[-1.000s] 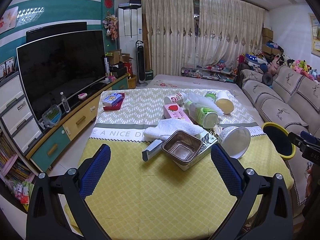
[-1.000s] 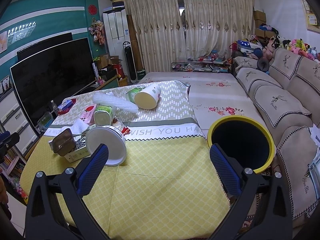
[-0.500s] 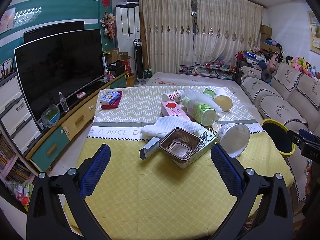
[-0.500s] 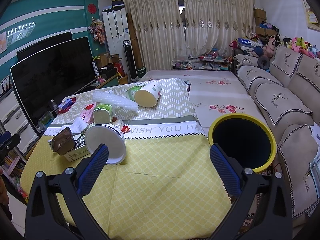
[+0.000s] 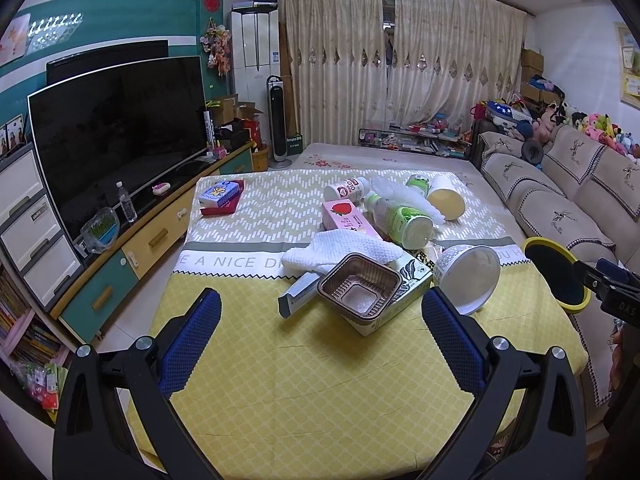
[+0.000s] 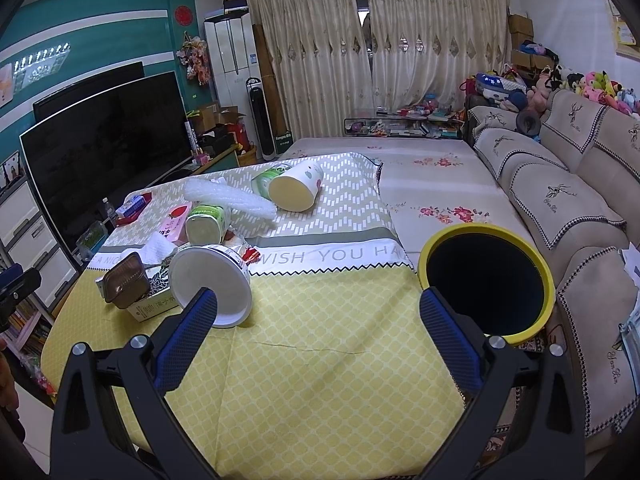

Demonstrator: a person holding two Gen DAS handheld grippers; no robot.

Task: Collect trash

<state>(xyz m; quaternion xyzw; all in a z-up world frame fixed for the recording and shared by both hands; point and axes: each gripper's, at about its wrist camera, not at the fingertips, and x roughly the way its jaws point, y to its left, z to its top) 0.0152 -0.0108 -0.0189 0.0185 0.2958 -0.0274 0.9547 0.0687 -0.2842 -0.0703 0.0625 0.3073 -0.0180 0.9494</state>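
Trash lies in a heap mid-table: a brown foil tray [image 5: 359,288] on a flat carton [image 5: 404,292], a white towel [image 5: 344,252], a tipped white bowl [image 5: 468,276], a green bottle [image 5: 400,220], a pink strawberry carton [image 5: 348,218] and a paper cup [image 5: 446,200]. The bowl [image 6: 212,284] and foil tray [image 6: 124,286] also show in the right wrist view. A yellow-rimmed black bin [image 6: 486,280] stands off the table's right side. My left gripper [image 5: 320,344] is open and empty, short of the heap. My right gripper [image 6: 316,340] is open and empty over bare cloth.
The table carries a yellow and patterned cloth [image 5: 320,380]. A blue box on a red book [image 5: 221,196] lies far left. A TV on a cabinet [image 5: 112,140] is on the left and a sofa [image 6: 560,208] on the right. The other gripper [image 5: 608,286] shows at the right edge.
The left view has shifted slightly, with the heap sitting a bit higher and nearer centre. The right view is almost unchanged. Both grippers stayed open.
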